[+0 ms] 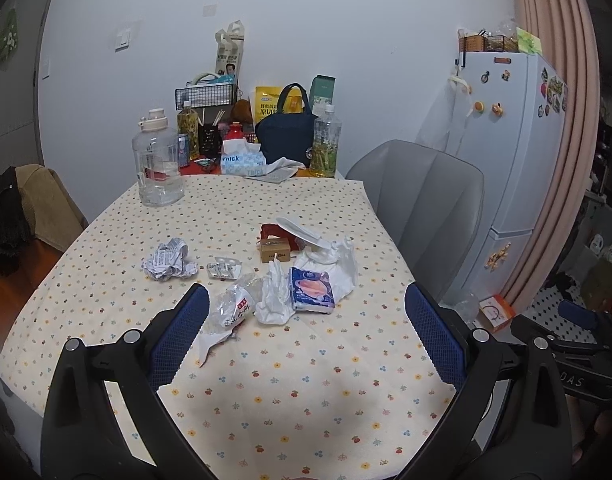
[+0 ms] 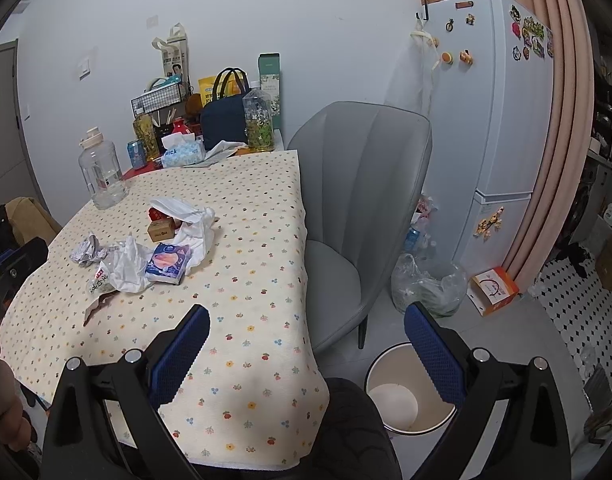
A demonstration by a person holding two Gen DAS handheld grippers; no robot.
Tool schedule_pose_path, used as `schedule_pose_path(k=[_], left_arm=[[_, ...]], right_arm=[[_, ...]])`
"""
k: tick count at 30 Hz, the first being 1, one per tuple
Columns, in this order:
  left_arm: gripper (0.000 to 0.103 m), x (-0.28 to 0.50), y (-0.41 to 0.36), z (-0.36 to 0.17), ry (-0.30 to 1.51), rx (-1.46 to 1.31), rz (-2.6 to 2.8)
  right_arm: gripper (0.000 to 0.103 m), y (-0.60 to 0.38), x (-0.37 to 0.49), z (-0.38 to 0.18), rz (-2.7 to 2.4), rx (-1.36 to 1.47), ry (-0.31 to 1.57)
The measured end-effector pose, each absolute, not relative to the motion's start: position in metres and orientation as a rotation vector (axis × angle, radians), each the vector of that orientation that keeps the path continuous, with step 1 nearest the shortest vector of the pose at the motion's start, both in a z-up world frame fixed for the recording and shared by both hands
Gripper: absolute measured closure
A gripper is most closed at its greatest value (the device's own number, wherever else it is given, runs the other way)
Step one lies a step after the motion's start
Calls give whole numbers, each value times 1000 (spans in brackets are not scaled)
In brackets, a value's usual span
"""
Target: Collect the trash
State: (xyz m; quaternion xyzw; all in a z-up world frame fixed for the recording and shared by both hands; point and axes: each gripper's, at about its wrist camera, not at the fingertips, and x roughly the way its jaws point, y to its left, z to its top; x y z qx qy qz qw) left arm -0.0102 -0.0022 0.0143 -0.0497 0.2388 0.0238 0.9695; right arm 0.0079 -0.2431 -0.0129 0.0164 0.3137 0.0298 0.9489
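Trash lies mid-table on the dotted tablecloth [image 1: 306, 360]: a crumpled printed paper [image 1: 167, 259], an empty pill blister [image 1: 223, 269], a clear plastic wrapper [image 1: 233, 308], a crumpled white tissue [image 1: 274, 300], a blue tissue pack [image 1: 312, 288], a small brown box [image 1: 274, 249] and a white plastic bag [image 1: 338, 260]. My left gripper [image 1: 306, 324] is open and empty, just short of the pile. My right gripper [image 2: 306, 340] is open and empty over the table's right edge; the pile [image 2: 145, 256] lies to its far left. A white bin [image 2: 410, 392] stands on the floor below it.
A grey chair [image 2: 358, 200] stands at the table's right side. At the far end stand a clear water jug [image 1: 158, 160], bottles, a tissue box [image 1: 241, 160] and a navy bag [image 1: 285, 132]. A fridge [image 2: 502, 120], a plastic bag [image 2: 426, 284] and an orange box [image 2: 494, 290] are on the right.
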Motion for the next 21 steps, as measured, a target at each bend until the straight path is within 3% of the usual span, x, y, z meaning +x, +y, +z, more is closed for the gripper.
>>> schedule_pose_path(k=[21], left_arm=[[6,-11,0,13,478,-103,61]], right_arm=[[8,-242,11,-17,65,41,650]])
